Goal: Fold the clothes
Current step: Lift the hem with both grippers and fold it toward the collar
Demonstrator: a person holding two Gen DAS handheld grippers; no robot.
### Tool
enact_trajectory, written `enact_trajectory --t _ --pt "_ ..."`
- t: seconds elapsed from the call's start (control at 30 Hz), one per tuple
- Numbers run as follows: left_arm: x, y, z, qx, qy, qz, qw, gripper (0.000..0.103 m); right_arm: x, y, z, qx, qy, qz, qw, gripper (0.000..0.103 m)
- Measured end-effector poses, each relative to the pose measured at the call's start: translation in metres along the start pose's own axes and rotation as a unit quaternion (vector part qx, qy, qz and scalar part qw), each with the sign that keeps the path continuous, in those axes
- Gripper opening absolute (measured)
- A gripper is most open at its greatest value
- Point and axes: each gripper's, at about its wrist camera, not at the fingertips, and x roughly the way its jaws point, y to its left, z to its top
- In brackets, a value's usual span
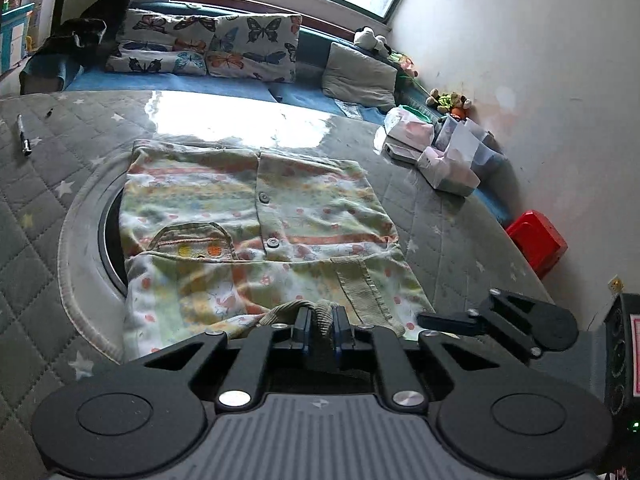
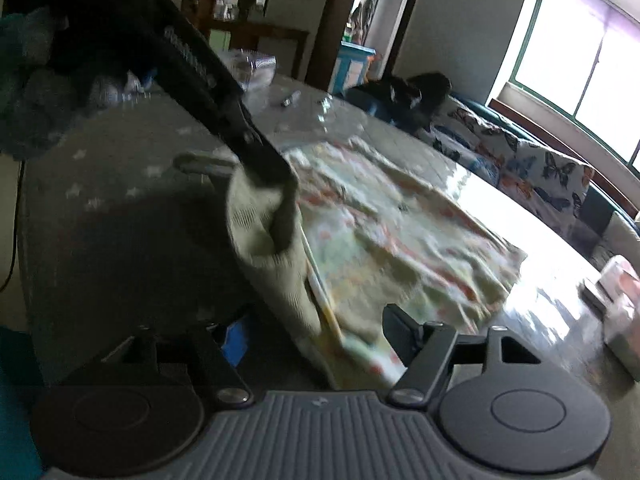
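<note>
On the grey star-quilted bed (image 1: 48, 208) lies the garment (image 1: 256, 216), a small button-front top in pale green, orange and white print, spread mostly flat with its front up and two round buttons (image 1: 264, 198) down the placket. A ribbed cuff or hem (image 1: 320, 314) at the garment's near edge is pinched between the left tongs (image 1: 320, 322), which are clenched on that ribbed cloth. Just to the right of the garment's near corner hover the right tongs (image 2: 308, 332), whose fingers stand apart and grasp nothing; one black finger (image 2: 400, 332) shows beside the printed fabric.

The cloth looks light, soft and limp, probably a thin cotton knit: it should drape and wrinkle readily, slide little on the quilting, and sag wherever it is not supported. The ribbed trims, thicker and firmer than the print, seem the surest places to grip, along with the corners of the hem. The sewn pocket (image 1: 192, 240) on the front adds a stiffer patch that may resist a crease.

Beyond the garment's far edge sit butterfly-print cushions (image 1: 248, 48) under a window. Right of the garment stand pale boxes (image 1: 444, 160) and a red box (image 1: 536, 240); left of it lies a pen-like object (image 1: 23, 136). No brand, label or writing can be read anywhere in either view.
</note>
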Motion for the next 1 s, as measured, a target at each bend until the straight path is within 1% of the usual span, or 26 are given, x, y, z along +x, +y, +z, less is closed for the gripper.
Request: enact_trajectory --t 0.03,0.07,0.1,0.17,0.2,0.27,0.3,0.33,0.4,0.53,0.57,0.7,0.8,0.9,0.93,0.97,1.0 --pt "0.000 0.001 0.000 0.003 0.000 -0.001 1.0000 0.012 0.004 -0.001 0.003 0.006 -0.002 0.002 1.000 0.063" --pt "-0.001 0.001 -0.001 0.006 0.001 -0.001 1.0000 0.012 0.009 -0.003 0.006 0.015 0.000 0.004 1.000 0.056" --pt "-0.002 0.003 -0.003 0.007 0.000 -0.001 1.0000 0.013 0.013 -0.006 0.009 0.027 0.003 0.011 1.000 0.052" --pt "-0.006 0.006 -0.008 0.010 -0.001 0.001 0.9999 0.015 0.020 -0.015 0.013 0.057 0.010 0.032 0.998 0.029" --pt "-0.009 0.008 -0.011 0.012 -0.002 0.002 0.9999 0.016 0.021 -0.020 0.015 0.074 0.012 0.042 0.996 0.026" --pt "-0.017 0.011 -0.020 0.025 -0.009 0.014 0.9995 0.033 0.023 -0.030 0.019 0.104 0.014 0.058 0.993 0.022" --pt "-0.021 0.012 -0.025 0.033 -0.014 0.023 0.9991 0.048 0.023 -0.034 0.021 0.114 0.013 0.062 0.991 0.021" --pt "-0.025 0.013 -0.030 0.043 -0.021 0.032 0.9983 0.052 0.023 -0.038 0.023 0.125 0.011 0.066 0.990 0.020" --pt "-0.031 0.015 -0.039 0.064 -0.030 0.049 0.9963 0.053 0.023 -0.045 0.027 0.138 0.007 0.069 0.988 0.018" --pt "-0.033 0.015 -0.054 0.117 -0.044 0.098 0.9873 0.059 0.024 -0.054 0.035 0.156 0.003 0.069 0.985 0.016" --pt "-0.031 0.015 -0.056 0.131 -0.046 0.110 0.9842 0.060 0.025 -0.056 0.036 0.161 0.003 0.068 0.985 0.016" --pt "-0.018 0.011 -0.064 0.185 -0.052 0.135 0.9720 0.060 0.024 -0.061 0.039 0.174 -0.001 0.064 0.983 0.016" --pt "-0.007 0.007 -0.069 0.237 -0.065 0.164 0.9555 0.060 0.024 -0.061 0.040 0.175 -0.002 0.060 0.983 0.015" --pt "0.002 0.006 -0.075 0.281 -0.071 0.173 0.9412 0.057 0.024 -0.061 0.040 0.175 -0.003 0.059 0.983 0.015" --pt "0.005 0.006 -0.076 0.294 -0.071 0.176 0.9368 0.050 0.023 -0.061 0.040 0.174 -0.004 0.058 0.983 0.015" --pt "0.008 0.006 -0.077 0.306 -0.071 0.180 0.9322 0.044 0.021 -0.060 0.039 0.173 -0.008 0.057 0.983 0.015" --pt "0.009 0.006 -0.079 0.315 -0.073 0.183 0.9285 0.035 0.019 -0.059 0.039 0.171 -0.011 0.056 0.984 0.014"
